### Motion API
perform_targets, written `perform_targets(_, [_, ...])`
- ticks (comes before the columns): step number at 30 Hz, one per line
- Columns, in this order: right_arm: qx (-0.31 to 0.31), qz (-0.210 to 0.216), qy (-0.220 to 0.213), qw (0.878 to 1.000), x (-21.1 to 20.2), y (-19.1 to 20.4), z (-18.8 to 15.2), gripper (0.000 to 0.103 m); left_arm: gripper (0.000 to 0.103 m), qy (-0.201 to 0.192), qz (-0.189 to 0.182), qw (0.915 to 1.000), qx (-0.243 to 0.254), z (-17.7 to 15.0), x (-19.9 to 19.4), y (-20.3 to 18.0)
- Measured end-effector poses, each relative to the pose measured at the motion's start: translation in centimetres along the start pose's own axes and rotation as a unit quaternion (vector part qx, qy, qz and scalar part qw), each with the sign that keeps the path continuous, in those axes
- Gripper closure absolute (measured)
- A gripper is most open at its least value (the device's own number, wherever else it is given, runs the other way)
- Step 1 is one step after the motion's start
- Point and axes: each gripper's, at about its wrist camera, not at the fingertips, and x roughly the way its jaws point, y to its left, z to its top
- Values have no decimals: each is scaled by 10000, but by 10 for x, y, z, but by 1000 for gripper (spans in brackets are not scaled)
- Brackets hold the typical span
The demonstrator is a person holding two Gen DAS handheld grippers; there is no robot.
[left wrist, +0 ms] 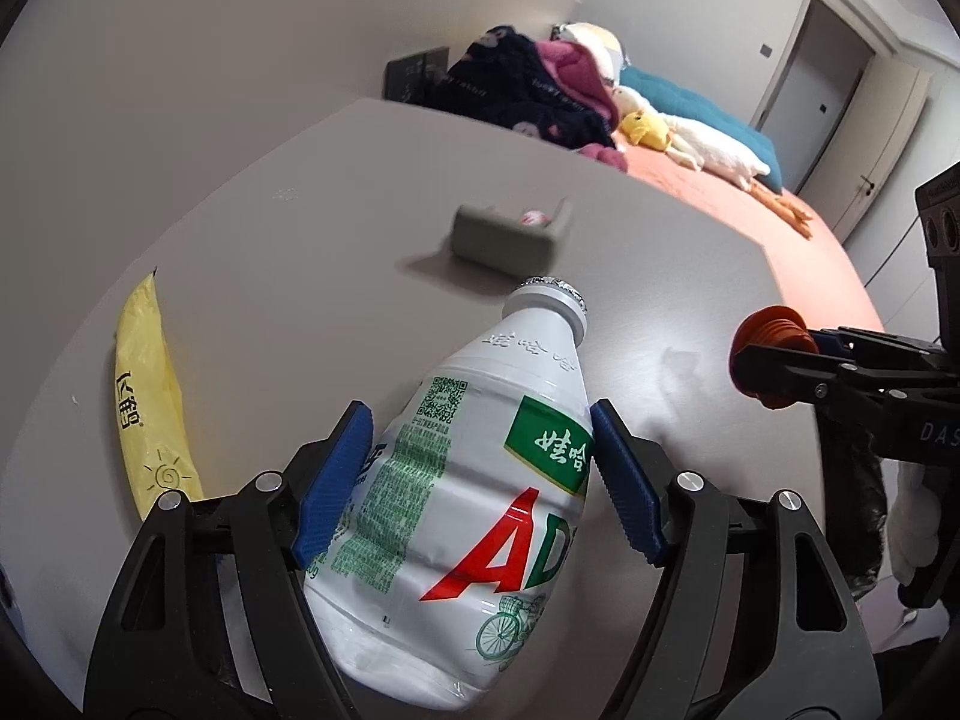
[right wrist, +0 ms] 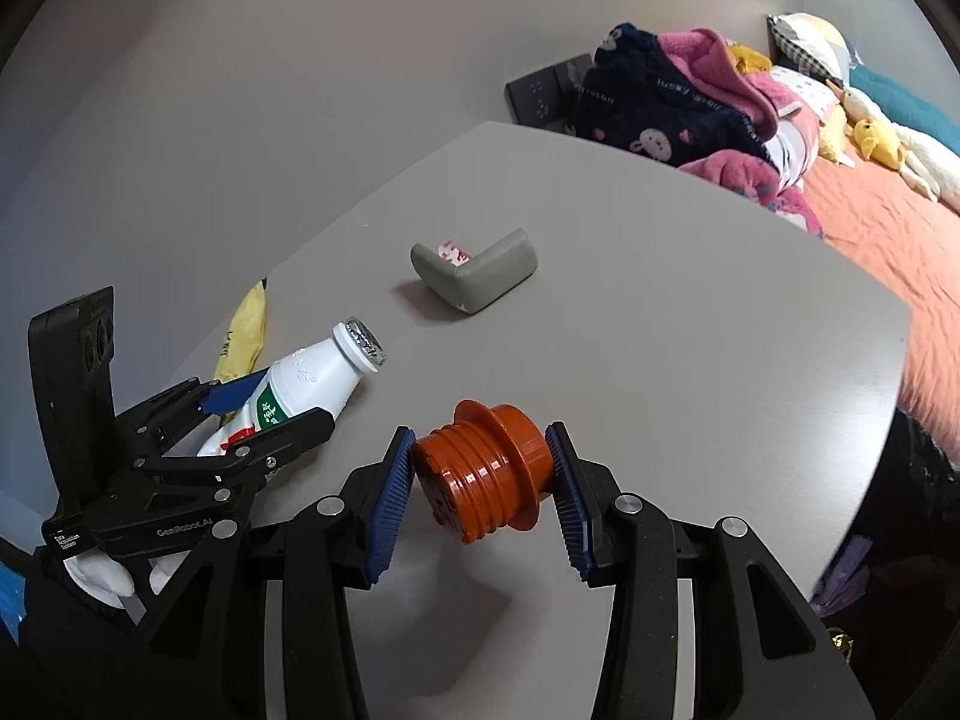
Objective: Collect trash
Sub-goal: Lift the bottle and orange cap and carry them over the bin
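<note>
Left gripper (left wrist: 480, 480): jaws clamped on a white drink bottle (left wrist: 474, 516), blue pads pressing its labelled body on both sides; bottle fills the lower centre of the left wrist view, neck and foil-topped mouth pointing toward the upper right, tilted above the desk (left wrist: 300, 228). In the right wrist view the same bottle (right wrist: 312, 375) sits at centre left, mouth aimed right.

Right gripper (right wrist: 480, 498): jaws at a medium width, gripping an orange ribbed plug (right wrist: 486, 474) by its two ends, lower centre of that view, with its shadow on the desk below it. In the left wrist view the plug (left wrist: 774, 342) shows at the right edge.

Yellow packet (left wrist: 150, 396): flat on the desk, left of frame, beside the left jaws, apart from them.

Grey corner guard (right wrist: 474, 276): on the desk, centre of frame, well beyond both grippers, a scrap of pink-and-white paper in its angle.

Bed (right wrist: 888, 252): right edge, orange sheet, piled clothes and plush toys.
</note>
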Motion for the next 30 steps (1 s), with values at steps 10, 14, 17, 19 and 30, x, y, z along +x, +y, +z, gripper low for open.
perform_targets(10, [88, -39, -324, 9994, -47, -16, -10, 57, 31, -223, -96, 9995, 206, 10, -21, -42])
perform_targets(14, [155, -73, -438, 9989, -66, -25, -14, 57, 31, -268, -196, 9989, 318, 13, -24, -63])
perform_targets(17, [190, -117, -524, 9984, -79, -32, -16, 57, 31, -299, -274, 9984, 393, 16, -26, -77])
perform_targets(19, [210, -143, -566, 9981, -87, -38, -19, 57, 31, -310, -315, 9980, 446, 17, -26, -87])
perform_targets(30, [386, -283, -837, 9953, -130, -69, -35, 57, 31, -359, -624, 9945, 760, 23, -27, -142])
